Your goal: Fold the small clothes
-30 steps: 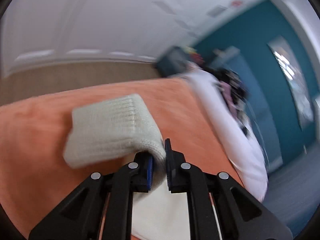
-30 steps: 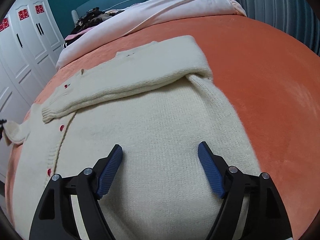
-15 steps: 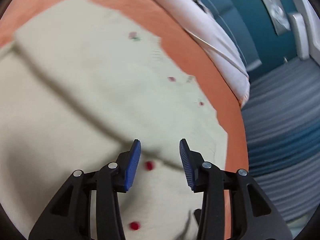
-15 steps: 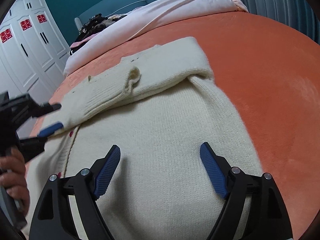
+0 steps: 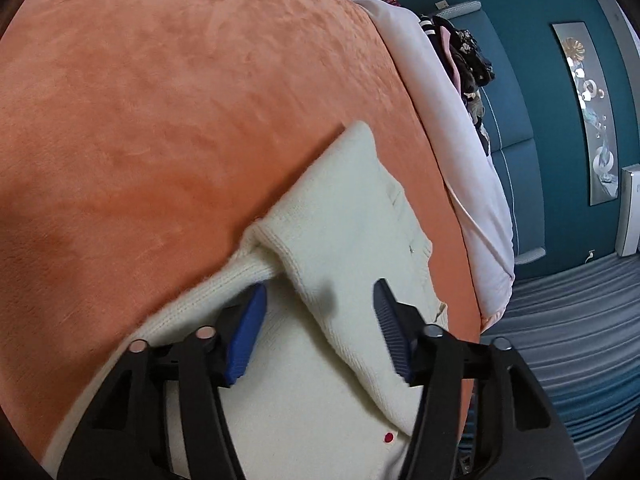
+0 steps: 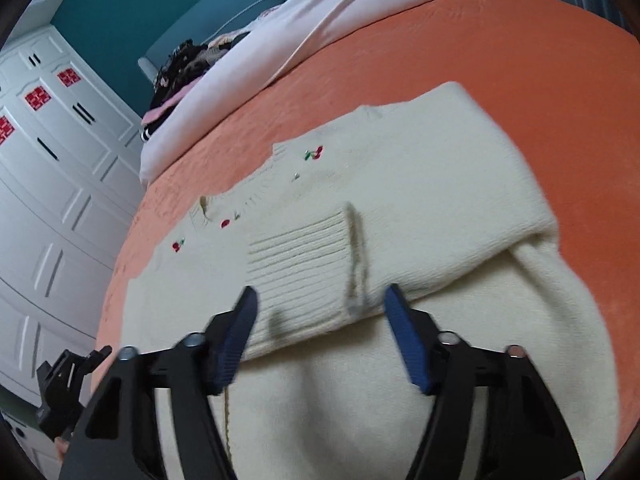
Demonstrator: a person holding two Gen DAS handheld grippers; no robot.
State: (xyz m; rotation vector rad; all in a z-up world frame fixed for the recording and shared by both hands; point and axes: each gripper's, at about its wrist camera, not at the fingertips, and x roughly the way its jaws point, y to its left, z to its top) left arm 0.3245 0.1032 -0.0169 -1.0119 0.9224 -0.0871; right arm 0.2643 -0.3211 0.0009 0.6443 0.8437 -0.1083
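Black tools, ribbed blue pads

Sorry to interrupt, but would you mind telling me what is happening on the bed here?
A person with a handheld gripper in each hand is folding a cream knitted cardigan spread on the orange bedspread. One sleeve already lies folded across the body. The left gripper and the right gripper both have open jaws and hold nothing, poised over the garment.

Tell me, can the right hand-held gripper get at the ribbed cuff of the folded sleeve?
Probably yes: the right hand-held gripper is open just above the ribbed cuff, which lies on top of the cardigan uncovered.
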